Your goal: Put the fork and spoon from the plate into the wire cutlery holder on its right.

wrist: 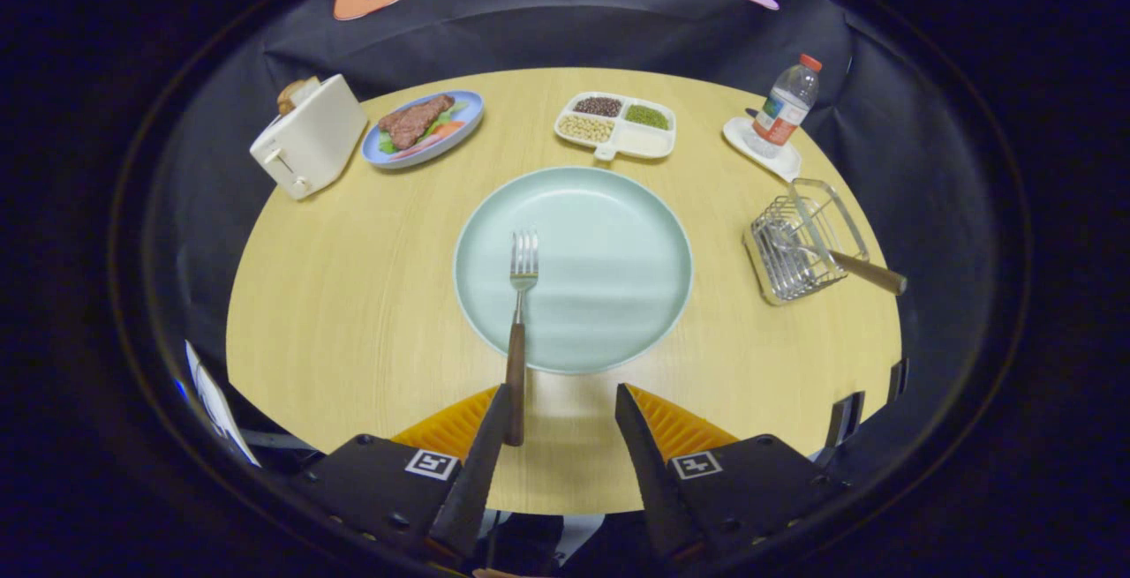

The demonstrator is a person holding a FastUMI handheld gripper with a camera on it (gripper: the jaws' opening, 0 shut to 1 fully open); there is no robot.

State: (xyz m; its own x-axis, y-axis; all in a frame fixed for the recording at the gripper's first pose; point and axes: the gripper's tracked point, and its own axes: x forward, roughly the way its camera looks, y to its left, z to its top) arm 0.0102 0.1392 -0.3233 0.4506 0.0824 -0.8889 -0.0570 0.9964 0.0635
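Gripper fingers apart, clamping nothing; fork handle end beside left finger. Spoon bowl obscured inside wire holder.

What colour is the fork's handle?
Brown, wood-like, on the fork; clearest in the gripper view, beside the open gripper.

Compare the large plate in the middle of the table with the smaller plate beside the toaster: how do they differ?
The large plate is pale green and bears only a fork; the smaller plate is blue-rimmed and holds meat and vegetables. The large one lies just ahead of the open gripper; the smaller lies far beyond. Both rest flat on the table.
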